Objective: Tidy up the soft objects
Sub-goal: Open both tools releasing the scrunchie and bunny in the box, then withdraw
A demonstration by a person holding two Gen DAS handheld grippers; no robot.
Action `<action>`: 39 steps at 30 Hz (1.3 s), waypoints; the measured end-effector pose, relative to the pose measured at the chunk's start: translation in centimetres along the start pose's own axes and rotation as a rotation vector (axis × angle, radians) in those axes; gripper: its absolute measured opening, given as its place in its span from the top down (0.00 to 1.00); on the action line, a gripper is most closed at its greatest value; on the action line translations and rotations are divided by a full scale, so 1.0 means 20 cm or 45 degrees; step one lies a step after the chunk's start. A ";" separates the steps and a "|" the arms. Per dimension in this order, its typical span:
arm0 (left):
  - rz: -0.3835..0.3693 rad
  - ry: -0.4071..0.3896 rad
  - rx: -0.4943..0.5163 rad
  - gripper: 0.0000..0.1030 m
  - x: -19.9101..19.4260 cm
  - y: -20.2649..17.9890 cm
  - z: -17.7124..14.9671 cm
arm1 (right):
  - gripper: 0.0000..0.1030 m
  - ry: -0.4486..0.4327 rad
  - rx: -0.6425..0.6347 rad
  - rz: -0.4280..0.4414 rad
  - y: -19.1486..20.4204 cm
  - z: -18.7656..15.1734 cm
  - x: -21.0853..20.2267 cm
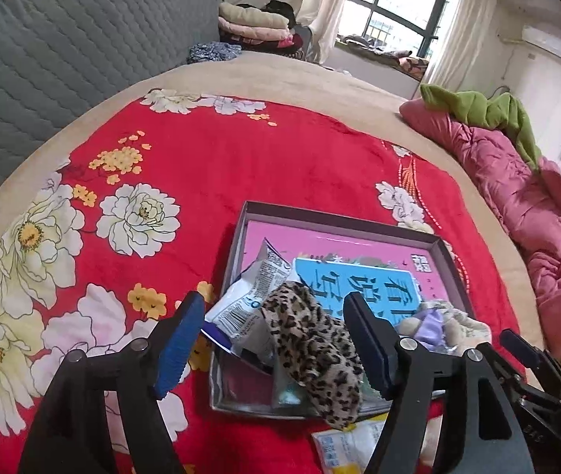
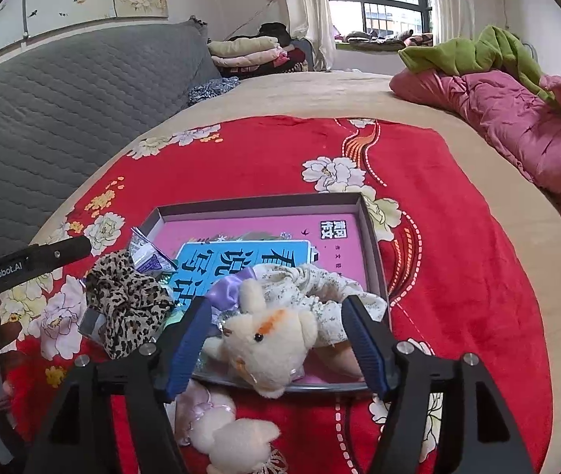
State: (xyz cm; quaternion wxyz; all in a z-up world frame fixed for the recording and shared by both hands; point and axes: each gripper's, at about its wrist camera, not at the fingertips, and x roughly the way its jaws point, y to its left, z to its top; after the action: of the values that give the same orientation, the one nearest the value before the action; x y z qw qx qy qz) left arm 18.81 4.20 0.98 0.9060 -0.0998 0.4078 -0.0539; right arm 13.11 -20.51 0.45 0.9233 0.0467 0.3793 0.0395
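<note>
A leopard-print scrunchie [image 1: 312,351] and a cream plush toy [image 2: 268,339] lie in the shallow grey box [image 2: 371,229] on the red floral blanket [image 1: 209,166]. The left gripper [image 1: 276,345] hangs over the scrunchie, jaws apart; the right gripper [image 2: 276,349] brackets the plush, jaws apart too.

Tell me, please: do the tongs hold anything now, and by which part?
Nothing is held. The left tongs stand open around the leopard scrunchie; the right tongs stand open around the plush toy.
</note>
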 end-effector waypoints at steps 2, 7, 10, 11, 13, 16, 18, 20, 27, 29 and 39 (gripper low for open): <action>-0.002 0.000 0.001 0.27 -0.02 -0.01 0.00 | 0.34 -0.008 -0.002 0.005 0.00 0.00 -0.02; -0.003 -0.004 0.013 0.27 -0.08 -0.04 -0.01 | 0.32 -0.042 -0.007 0.030 0.00 0.01 -0.08; -0.025 -0.001 0.012 0.25 -0.11 -0.06 -0.04 | 0.30 -0.054 -0.012 0.040 0.00 0.02 -0.12; -0.031 -0.005 0.017 0.25 -0.13 -0.07 -0.05 | 0.30 -0.058 -0.015 0.042 0.00 0.02 -0.13; -0.029 -0.004 0.030 0.25 -0.15 -0.09 -0.06 | 0.29 -0.064 -0.019 0.043 0.00 0.02 -0.15; -0.027 -0.022 0.051 0.25 -0.20 -0.12 -0.07 | 0.29 -0.082 -0.021 0.045 -0.01 0.02 -0.19; -0.017 -0.030 0.067 0.25 -0.23 -0.13 -0.08 | 0.29 -0.092 -0.023 0.042 -0.01 0.02 -0.22; -0.017 -0.031 0.069 0.24 -0.25 -0.14 -0.08 | 0.29 -0.101 -0.022 0.045 -0.02 0.02 -0.24; -0.008 -0.050 0.068 0.24 -0.33 -0.16 -0.09 | 0.29 -0.131 -0.014 0.054 -0.04 0.03 -0.32; -0.015 -0.068 0.078 0.24 -0.36 -0.16 -0.10 | 0.29 -0.146 -0.024 0.044 -0.04 0.03 -0.35; -0.028 -0.099 0.107 0.23 -0.48 -0.18 -0.14 | 0.26 -0.181 -0.054 0.059 -0.06 0.02 -0.48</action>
State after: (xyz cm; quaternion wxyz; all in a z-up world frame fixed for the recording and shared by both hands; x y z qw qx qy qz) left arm 10.37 2.00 7.03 0.9240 -0.0682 0.3684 -0.0769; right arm 6.72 -22.81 7.23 0.9475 0.0385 0.3107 0.0654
